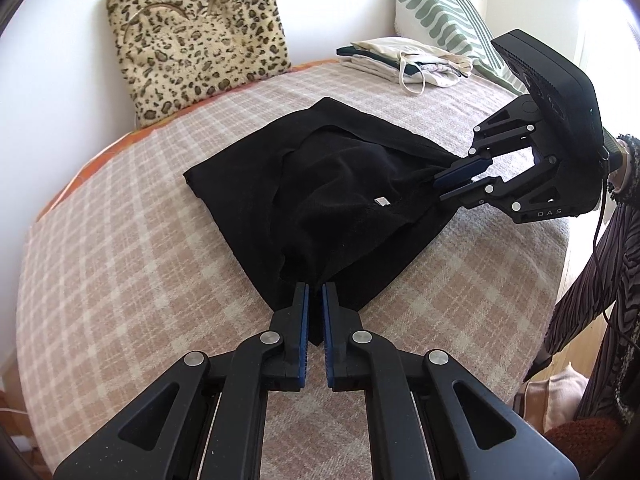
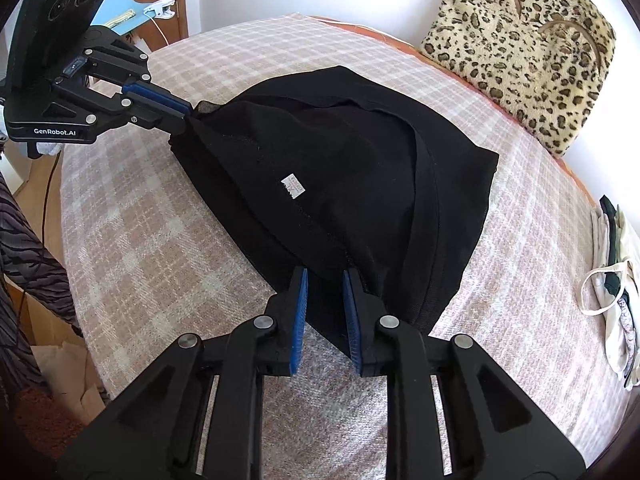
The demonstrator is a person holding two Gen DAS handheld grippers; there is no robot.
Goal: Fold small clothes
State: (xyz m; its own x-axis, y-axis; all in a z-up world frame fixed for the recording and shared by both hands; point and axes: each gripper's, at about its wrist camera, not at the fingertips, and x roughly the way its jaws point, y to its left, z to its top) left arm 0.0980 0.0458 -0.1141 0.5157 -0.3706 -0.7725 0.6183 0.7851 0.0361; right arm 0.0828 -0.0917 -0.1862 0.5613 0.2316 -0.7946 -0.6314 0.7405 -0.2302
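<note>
A black garment (image 1: pixel 320 184) (image 2: pixel 340 160) lies spread and rumpled on a plaid-covered surface (image 1: pixel 120 260) (image 2: pixel 140 220), with a small white label (image 1: pixel 383 201) (image 2: pixel 293 187) showing. My left gripper (image 1: pixel 315 292) (image 2: pixel 188 114) is shut on one bunched corner of it at the near edge. My right gripper (image 2: pixel 325 280) (image 1: pixel 436 186) grips another corner. Cloth fills the narrow gap between its blue pads and draws to a point at the tips. The garment sags between the two held corners.
A leopard-print cushion (image 1: pixel 192 44) (image 2: pixel 520 40) leans on the wall behind. A pile of folded light clothes (image 1: pixel 400 60) (image 2: pixel 616 280) and a green-striped pillow (image 1: pixel 440 20) sit at the far corner. A person's striped sleeve (image 1: pixel 600 260) is beside the surface's edge.
</note>
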